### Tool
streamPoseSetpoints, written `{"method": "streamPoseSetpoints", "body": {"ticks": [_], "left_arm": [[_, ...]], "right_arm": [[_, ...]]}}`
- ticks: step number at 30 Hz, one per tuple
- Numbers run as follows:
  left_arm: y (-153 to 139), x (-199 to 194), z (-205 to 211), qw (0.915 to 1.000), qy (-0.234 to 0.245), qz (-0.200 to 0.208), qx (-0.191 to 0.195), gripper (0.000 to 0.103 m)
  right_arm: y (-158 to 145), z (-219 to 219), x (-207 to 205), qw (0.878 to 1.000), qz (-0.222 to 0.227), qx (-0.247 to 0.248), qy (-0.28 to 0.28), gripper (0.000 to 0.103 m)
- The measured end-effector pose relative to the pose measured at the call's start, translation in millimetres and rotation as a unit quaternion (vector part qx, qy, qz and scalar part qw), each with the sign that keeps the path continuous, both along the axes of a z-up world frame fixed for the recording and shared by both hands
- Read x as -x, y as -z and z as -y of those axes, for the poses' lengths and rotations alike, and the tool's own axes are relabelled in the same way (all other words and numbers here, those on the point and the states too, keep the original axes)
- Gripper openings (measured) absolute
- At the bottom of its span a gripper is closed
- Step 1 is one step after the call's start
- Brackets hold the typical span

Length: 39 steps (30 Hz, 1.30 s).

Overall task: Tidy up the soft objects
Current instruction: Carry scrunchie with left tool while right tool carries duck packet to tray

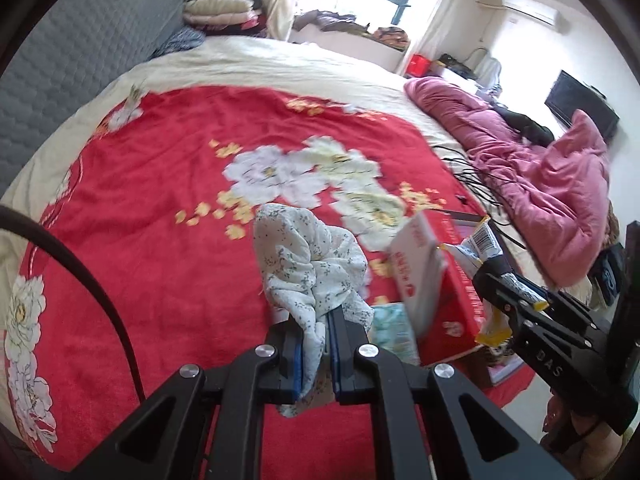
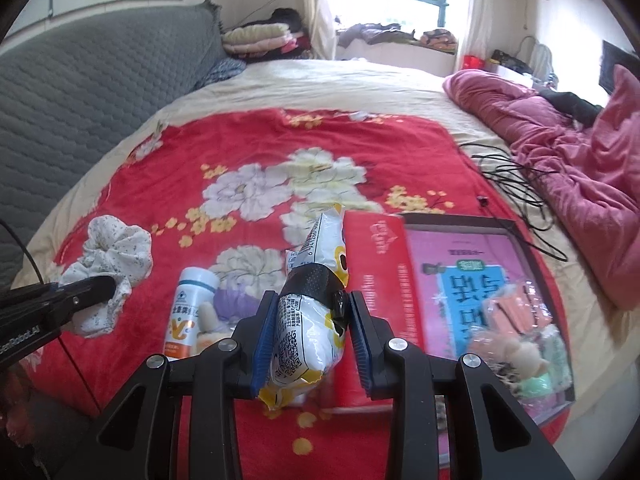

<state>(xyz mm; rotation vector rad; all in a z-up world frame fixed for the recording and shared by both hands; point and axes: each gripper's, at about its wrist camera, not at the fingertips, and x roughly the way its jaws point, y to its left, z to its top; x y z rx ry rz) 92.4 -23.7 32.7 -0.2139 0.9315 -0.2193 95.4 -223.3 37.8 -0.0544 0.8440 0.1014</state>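
Left gripper (image 1: 316, 344) at lower centre of the left wrist view, jaws clamped tight on a white floral scrunchie (image 1: 310, 264), which bunches up above the blue pads and trails a fold down between them. Same scrunchie at middle left of the right wrist view, pinched in the black fingertips.

Right gripper (image 2: 312, 340) at lower centre of its own view, jaws partly closed on a white and yellow snack packet (image 2: 308, 320), pads pressed to both sides, packet standing up and tilted right.

Below, on the red floral blanket (image 1: 160, 160): a white bottle with orange label (image 2: 192, 312) lying left of the packet, just beside a small plush toy (image 2: 228, 308). To the right, a red box (image 2: 376, 280) holding a pink booklet and small soft items, blurred.

At right edge, a pink quilt (image 2: 580, 168) in a heap, black cables (image 2: 516, 184) beside it. Grey quilted headboard (image 2: 80, 92) at upper left.
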Motion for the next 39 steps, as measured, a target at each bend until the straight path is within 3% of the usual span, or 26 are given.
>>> {"method": "streamPoseSetpoints", "body": {"ticks": [11, 19, 26, 39], "left_arm": [[-24.6, 17.3, 85.2, 0.9962, 0.084, 0.023, 0.003, 0.011], [-26.9, 14.6, 152.0, 0.9902, 0.137, 0.024, 0.004, 0.011], [-8.7, 9.7, 207.5, 0.9848, 0.174, 0.003, -0.002, 0.011], [50.1, -1.3, 275.0, 0.9740, 0.214, -0.046, -0.057, 0.011]], "right_arm": [[-20.9, 88.5, 33.1, 0.997, 0.022, 0.011, 0.070, 0.036], [-23.9, 154.3, 52.4, 0.992, 0.025, 0.002, 0.122, 0.036], [-15.5, 191.1, 62.5, 0.989, 0.021, -0.006, 0.144, 0.036], [23.6, 227.2, 62.5, 0.987, -0.012, -0.025, 0.158, 0.036]]}}
